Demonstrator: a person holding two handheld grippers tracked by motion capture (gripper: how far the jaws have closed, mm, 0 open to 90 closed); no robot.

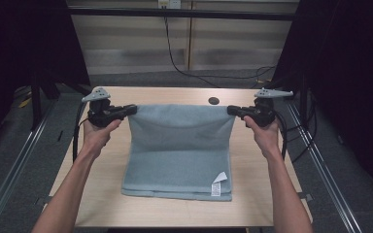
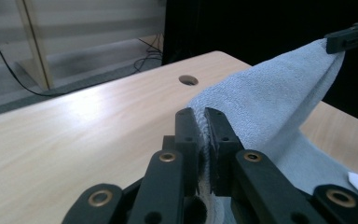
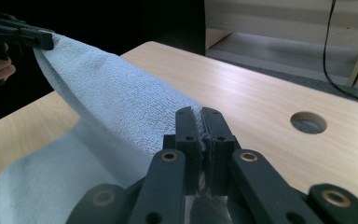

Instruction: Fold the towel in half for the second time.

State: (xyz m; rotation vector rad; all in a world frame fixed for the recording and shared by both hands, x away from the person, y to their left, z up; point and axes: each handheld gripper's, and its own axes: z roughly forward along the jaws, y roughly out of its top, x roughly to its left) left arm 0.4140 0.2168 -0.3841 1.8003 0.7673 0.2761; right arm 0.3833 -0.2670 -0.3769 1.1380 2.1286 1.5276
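A light blue towel (image 1: 179, 145) hangs stretched between both grippers above the wooden table (image 1: 252, 204), its lower part still lying flat near the front edge with a white label (image 1: 218, 185) at the right. My left gripper (image 1: 132, 109) is shut on the towel's upper left corner. My right gripper (image 1: 231, 110) is shut on the upper right corner. In the left gripper view the jaws pinch the towel (image 2: 270, 98) at the left gripper (image 2: 203, 114). In the right gripper view the cloth (image 3: 116, 102) is clamped in the right gripper (image 3: 201, 113).
A round cable hole (image 1: 213, 100) sits in the table behind the towel's top edge. Black cables (image 1: 175, 58) trail on the floor beyond the table. Metal rails (image 1: 320, 165) run along both sides. Bare wood shows left and right of the towel.
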